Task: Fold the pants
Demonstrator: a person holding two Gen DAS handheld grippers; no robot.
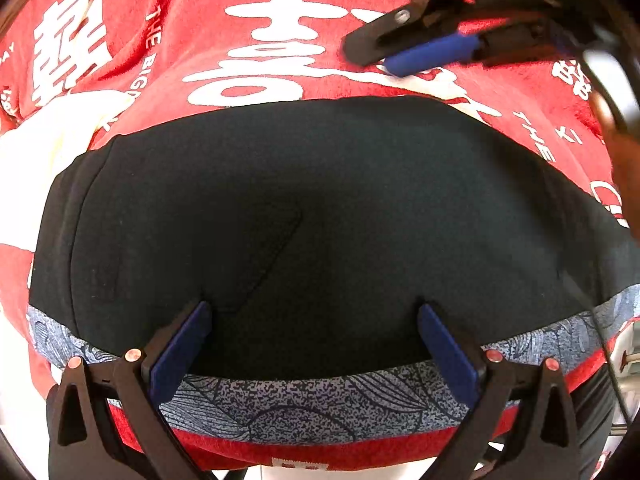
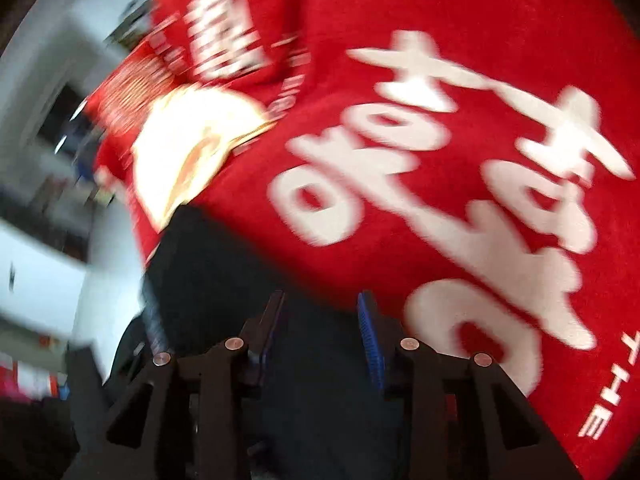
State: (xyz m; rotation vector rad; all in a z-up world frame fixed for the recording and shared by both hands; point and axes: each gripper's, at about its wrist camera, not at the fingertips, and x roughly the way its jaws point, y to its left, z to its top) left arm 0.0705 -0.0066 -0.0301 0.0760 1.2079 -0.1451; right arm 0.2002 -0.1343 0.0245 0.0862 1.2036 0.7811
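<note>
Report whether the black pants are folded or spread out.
Folded: the black pants lie as a compact block on the red blanket, waistband along the near edge, no separate legs showing.

Right wrist view blurred — pants (image 2: 224, 264) indistinct, room at left unreadable.

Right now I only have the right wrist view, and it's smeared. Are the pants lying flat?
Observer: Yes. The left wrist view shows the black pants as one flat folded panel on the red blanket.
Operator: Where are the left tongs?
Observer: The left tongs are open, with their fingers spread over the pants' near edge by the patterned grey band.
Operator: And mine?
Observer: Your right tongs are beyond the pants' far edge, over the blanket's white lettering, with no cloth between them.
</note>
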